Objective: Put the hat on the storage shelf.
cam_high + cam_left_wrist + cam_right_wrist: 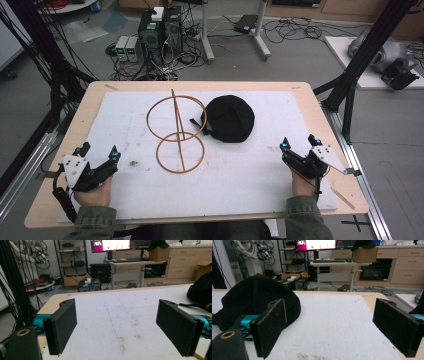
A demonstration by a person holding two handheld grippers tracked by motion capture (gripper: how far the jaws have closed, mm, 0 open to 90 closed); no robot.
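It was a robotics lab. Computer towers [161, 27] sat on the grey floor in a tangle of cables [165, 62], and black frame struts [367, 47] flanked the wooden table [320, 117]. Beyond it stood a desk with a monitor [110, 245], metal shelving [70, 255] stacked with cardboard boxes [72, 280], wooden drawer cabinets [182, 262], and idle robot arms [254, 251].

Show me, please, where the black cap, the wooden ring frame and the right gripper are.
black cap [231, 119], high view, middle of its crown.
wooden ring frame [159, 153], high view, left rim of the nearer ring.
right gripper [299, 142], high view, between its fingertips.
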